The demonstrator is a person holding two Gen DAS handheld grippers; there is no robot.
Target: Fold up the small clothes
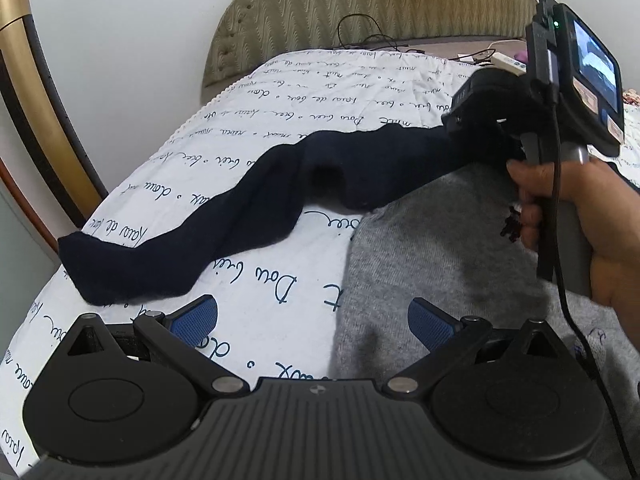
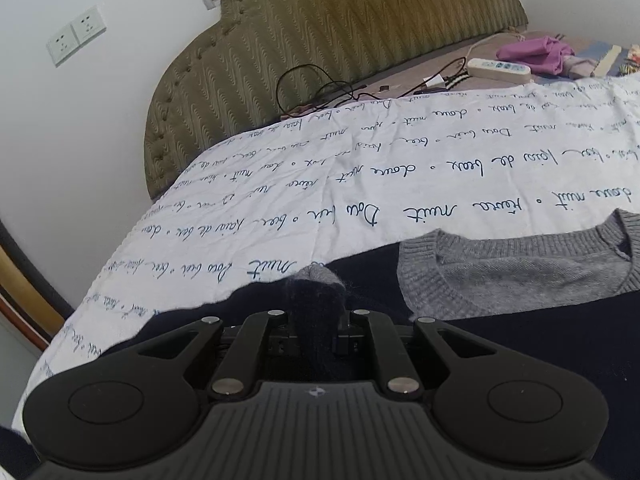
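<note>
A small grey sweater [image 1: 432, 264] with dark navy sleeves lies on the bed. One navy sleeve [image 1: 224, 216] stretches out to the left over the white sheet. My left gripper [image 1: 314, 320] is open and empty, low over the sheet beside the sweater's left edge. My right gripper [image 2: 318, 320] is shut on a bunch of navy and grey fabric [image 2: 318, 296] at the sweater's shoulder; it also shows in the left wrist view [image 1: 476, 120], lifting the sleeve's upper end. The grey ribbed neckline [image 2: 516, 268] lies just right of it.
The white sheet with blue script [image 2: 320, 184] covers the bed. A padded olive headboard [image 2: 320, 40] stands behind. Black cables [image 2: 320, 84], a white power strip [image 2: 498, 68] and a purple cloth [image 2: 536, 54] lie near the headboard. The bed's left edge drops off by a wall.
</note>
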